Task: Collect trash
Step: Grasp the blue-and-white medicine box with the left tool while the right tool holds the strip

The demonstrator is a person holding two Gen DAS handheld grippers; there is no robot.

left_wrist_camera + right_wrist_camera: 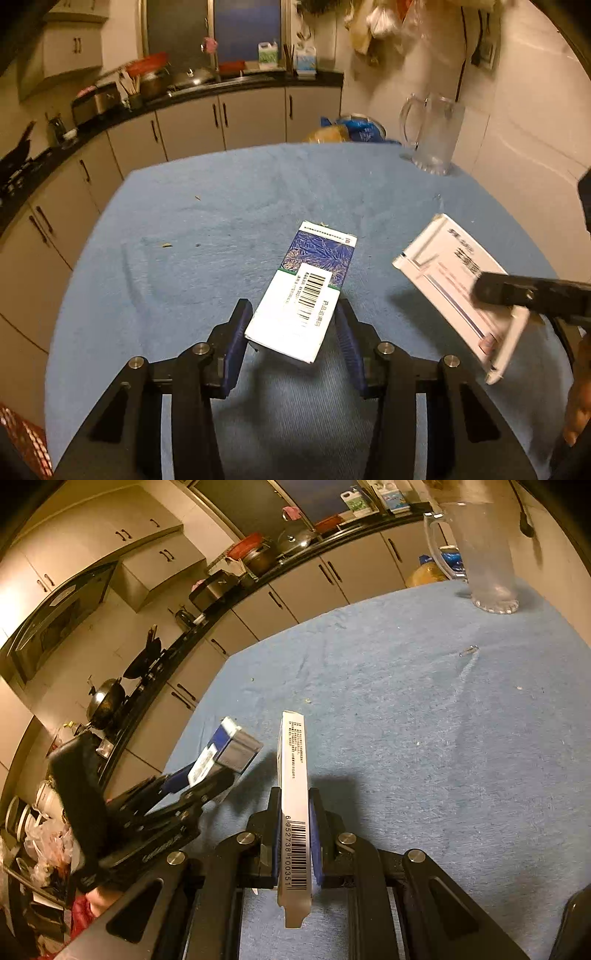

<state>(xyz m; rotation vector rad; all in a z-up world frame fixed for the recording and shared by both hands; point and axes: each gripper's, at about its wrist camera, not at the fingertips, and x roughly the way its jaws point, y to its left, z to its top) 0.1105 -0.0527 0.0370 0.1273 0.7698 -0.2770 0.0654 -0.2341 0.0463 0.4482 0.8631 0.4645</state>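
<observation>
- The left claw (293, 325) grips the blue-and-white box (303, 291), lifted off the blue surface (221, 206).
- The right claw (294, 834) is clamped on the flat white box (294, 812), held edge-up.

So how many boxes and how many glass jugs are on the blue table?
Boxes: 2, the blue and white box and the flat white box, each between a gripper's jaws
Glass jugs: 1, the glass jug
Total: 3
</observation>
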